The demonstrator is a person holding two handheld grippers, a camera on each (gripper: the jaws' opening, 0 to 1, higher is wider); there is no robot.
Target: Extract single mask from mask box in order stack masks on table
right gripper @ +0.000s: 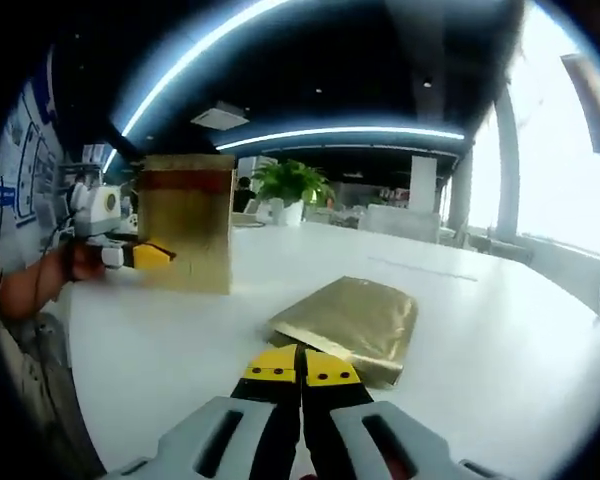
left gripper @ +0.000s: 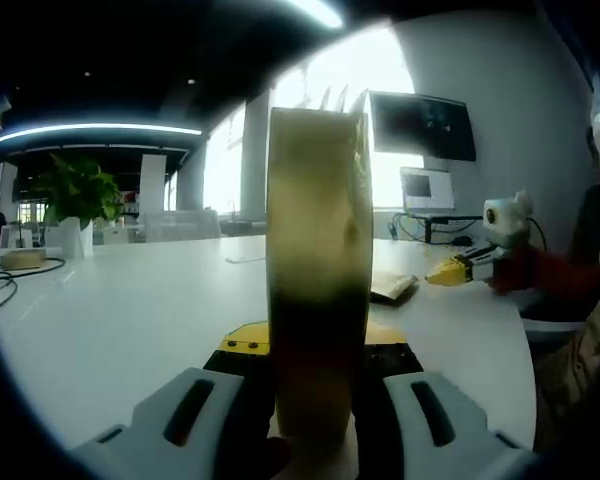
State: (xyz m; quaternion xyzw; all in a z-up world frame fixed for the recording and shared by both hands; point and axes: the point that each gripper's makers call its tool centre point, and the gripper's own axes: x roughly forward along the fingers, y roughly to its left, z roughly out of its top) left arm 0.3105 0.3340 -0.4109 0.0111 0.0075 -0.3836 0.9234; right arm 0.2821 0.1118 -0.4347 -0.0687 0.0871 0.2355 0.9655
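Note:
The mask box (left gripper: 318, 260), tall and gold with a dark band, stands edge-on between the jaws of my left gripper (left gripper: 315, 345), which is shut on it above the white table (left gripper: 130, 310). From the right gripper view the box (right gripper: 187, 222) hangs at the left with the left gripper (right gripper: 150, 256) clamped on its side. A flat gold mask packet (right gripper: 348, 322) lies on the table just ahead of my right gripper (right gripper: 300, 368), whose yellow-tipped jaws are shut together with nothing between them. The left gripper view shows the right gripper (left gripper: 448, 271) beside the packet (left gripper: 392, 287).
A potted plant (left gripper: 75, 195) stands at the far left of the table and a cable (left gripper: 10, 275) trails near it. A monitor (left gripper: 422, 125) hangs on the wall at the right. A person's hand (right gripper: 35, 280) grips the left gripper.

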